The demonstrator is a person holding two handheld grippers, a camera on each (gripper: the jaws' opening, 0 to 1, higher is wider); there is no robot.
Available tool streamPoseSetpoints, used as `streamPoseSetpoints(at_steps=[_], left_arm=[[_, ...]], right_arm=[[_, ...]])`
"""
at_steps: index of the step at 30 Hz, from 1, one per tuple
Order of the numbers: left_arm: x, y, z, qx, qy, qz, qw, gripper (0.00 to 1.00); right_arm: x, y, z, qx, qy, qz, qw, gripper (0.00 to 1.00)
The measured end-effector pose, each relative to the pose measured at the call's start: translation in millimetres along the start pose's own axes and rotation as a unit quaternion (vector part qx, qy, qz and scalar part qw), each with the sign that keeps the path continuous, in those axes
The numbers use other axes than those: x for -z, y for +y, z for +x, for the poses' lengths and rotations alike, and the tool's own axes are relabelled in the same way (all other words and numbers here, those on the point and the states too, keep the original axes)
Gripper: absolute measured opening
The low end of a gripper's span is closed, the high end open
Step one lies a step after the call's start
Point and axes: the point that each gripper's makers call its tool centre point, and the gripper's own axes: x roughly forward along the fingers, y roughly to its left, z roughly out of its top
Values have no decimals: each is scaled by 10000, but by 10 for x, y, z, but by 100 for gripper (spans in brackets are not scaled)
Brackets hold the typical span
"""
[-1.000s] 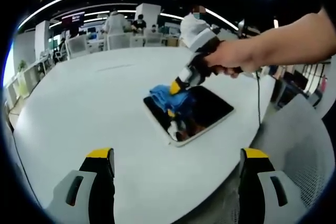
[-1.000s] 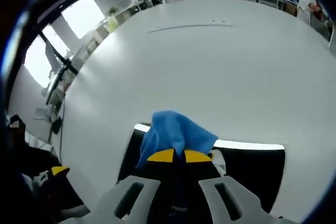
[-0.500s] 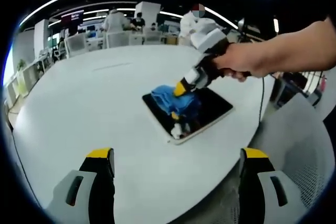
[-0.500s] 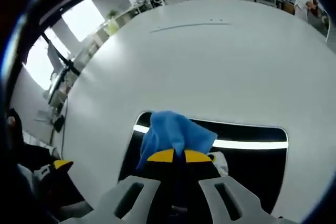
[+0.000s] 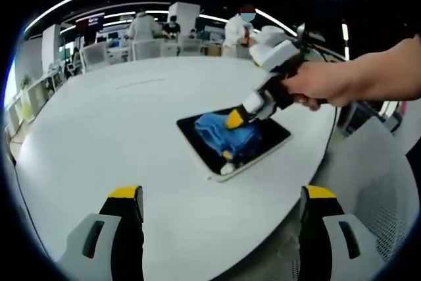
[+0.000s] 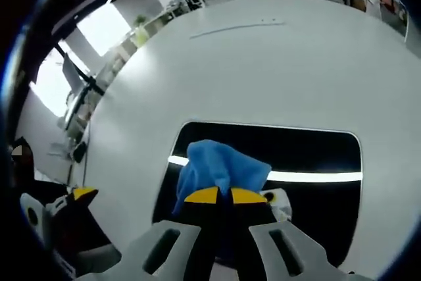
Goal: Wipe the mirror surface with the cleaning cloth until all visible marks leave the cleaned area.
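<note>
A crumpled blue cleaning cloth (image 6: 220, 169) is being pinched between the closed yellow-tipped jaws of the right claw (image 6: 220, 195) and pressed onto a dark rectangular mirror with a pale rounded frame (image 6: 316, 156), at the lower centre of the right gripper view. In the left gripper view, the same cloth (image 5: 227, 133) is being held down at frame centre by the right claw (image 5: 235, 120), gripped in a person's hand (image 5: 316, 83) reaching in from the right. The mirror (image 5: 197, 139) is lying flat on a large round white surface (image 5: 99, 136), near the surface's rounded edge at the lower right. Dark glass is being left uncovered on all sides of the cloth, with the widest bare stretch toward the right of the right gripper view. Wide open surface (image 6: 263, 70) is lying beyond the mirror's far edge. The left claw (image 5: 222, 218) is being kept wide apart and holding nothing at the bottom of its view, well apart from the mirror.
</note>
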Motion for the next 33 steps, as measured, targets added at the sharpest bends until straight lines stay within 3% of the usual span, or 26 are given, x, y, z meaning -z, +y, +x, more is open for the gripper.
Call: streamPoseSetpoints(at_steps=[33], left_arm=[[34,-9,11,22,119,-14,9999,100]], right_arm=[[411,173,-167,-308,161,165,9993,0]])
